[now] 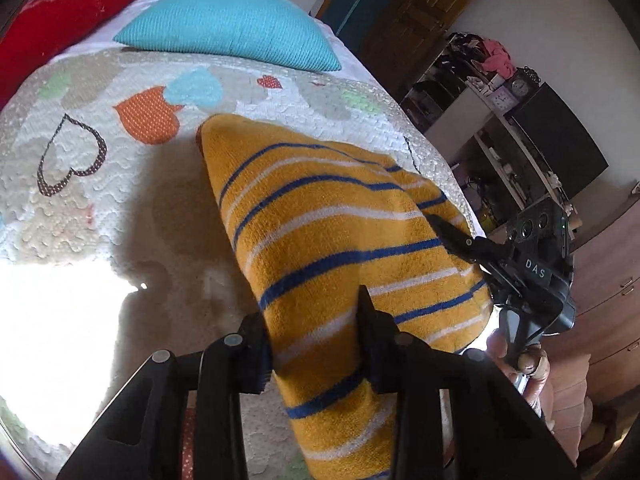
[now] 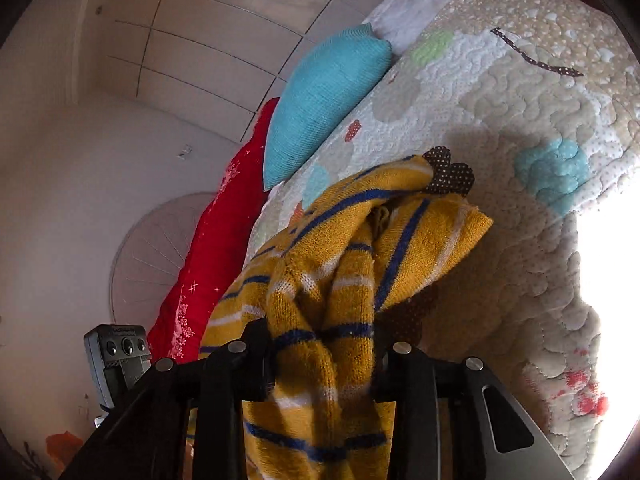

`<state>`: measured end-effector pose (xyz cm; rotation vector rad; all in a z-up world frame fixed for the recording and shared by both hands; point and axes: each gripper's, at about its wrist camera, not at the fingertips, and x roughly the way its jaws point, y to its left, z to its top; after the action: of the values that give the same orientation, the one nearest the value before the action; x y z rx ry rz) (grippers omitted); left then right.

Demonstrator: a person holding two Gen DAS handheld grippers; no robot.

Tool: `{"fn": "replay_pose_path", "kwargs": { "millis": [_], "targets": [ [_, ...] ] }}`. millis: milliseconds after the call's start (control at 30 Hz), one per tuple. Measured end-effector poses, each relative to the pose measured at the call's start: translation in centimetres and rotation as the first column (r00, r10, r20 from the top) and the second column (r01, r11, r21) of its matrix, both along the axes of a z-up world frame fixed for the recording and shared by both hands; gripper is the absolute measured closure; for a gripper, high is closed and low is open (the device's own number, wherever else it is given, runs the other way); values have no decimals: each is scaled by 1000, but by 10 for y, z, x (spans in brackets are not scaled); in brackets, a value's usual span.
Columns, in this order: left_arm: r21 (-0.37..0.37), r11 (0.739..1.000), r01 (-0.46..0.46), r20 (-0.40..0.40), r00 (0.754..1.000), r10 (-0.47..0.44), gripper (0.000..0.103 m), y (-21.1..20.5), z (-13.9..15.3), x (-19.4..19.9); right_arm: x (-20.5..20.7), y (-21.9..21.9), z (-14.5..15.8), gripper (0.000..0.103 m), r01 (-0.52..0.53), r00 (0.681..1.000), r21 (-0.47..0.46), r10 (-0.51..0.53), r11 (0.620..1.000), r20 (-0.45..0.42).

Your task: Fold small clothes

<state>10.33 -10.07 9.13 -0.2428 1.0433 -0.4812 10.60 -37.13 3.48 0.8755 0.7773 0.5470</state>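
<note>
- Here, the bed point(image 1: 120, 208), under its quilted heart-print cover, lies beneath the work.
- The striped sweater point(image 1: 340, 240) hangs lifted above it, stretched between our two tools.
- We judge it soft, light and limp; it will sag, so grip bunched edges or corners.
- Left gripper point(image 1: 316, 344): jaws narrowed, clamping the knit.
- Right gripper point(image 2: 324, 356): jaws narrowed, holding gathered fabric.

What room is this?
Most likely a bedroom: a bed with a heart-patterned quilt, a blue pillow and a red pillow, plus cluttered shelves nearby.
</note>
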Motion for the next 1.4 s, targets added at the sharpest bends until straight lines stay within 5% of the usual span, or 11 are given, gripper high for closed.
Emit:
{"fn": "replay_pose_path", "kwargs": {
  "millis": [167, 233, 367, 533, 700, 767, 867, 967, 1133, 1267, 1400],
  "targets": [
    [268, 962, -53, -49, 996, 69, 39, -8, -54, -24, -25, 11, -35, 57, 8, 993, -255, -37, 967, -112],
    [225, 971, -84, -68, 992, 102, 32, -1, -74, -34, -37, 7, -37, 57, 24, 993, -249, -52, 968, -106],
    [160, 976, -148, -32, 987, 155, 28, 24, -56, -59, -64, 7, 2, 54, 103, 992, -398, -124, 912, -28],
    [191, 946, -260, 143, 961, 236, 25, 40, -15, -110, -84, 36, 59, 55, 155, 984, -458, -95, 875, 151],
    [234, 870, -434, 404, 857, 319, 10, 51, 34, -166, -70, 94, 39, 56, 28, 996, -520, 17, 854, 82],
    [222, 833, -507, 493, 795, 353, 0, 58, 50, -185, -72, 116, 15, 56, -20, 1000, -599, 28, 800, 4],
    [182, 790, -585, 560, 722, 406, 0, 71, 67, -211, -106, 140, -3, 56, 17, 998, -736, 32, 676, 53],
    [121, 814, -569, 539, 726, 427, 0, 81, 72, -227, -132, 147, -8, 56, 25, 997, -795, 42, 606, 64],
    [169, 759, -628, 579, 687, 439, 0, 75, 72, -251, -154, 131, 28, 56, 77, 993, -716, 14, 694, 120],
    [193, 743, -641, 573, 688, 444, 0, 73, 72, -264, -141, 151, 52, 51, 77, 988, -705, 41, 705, 149],
    [203, 740, -641, 551, 700, 454, 0, 75, 66, -269, -112, 179, 18, 43, 0, 997, -732, 57, 681, 53]
  ]
}}
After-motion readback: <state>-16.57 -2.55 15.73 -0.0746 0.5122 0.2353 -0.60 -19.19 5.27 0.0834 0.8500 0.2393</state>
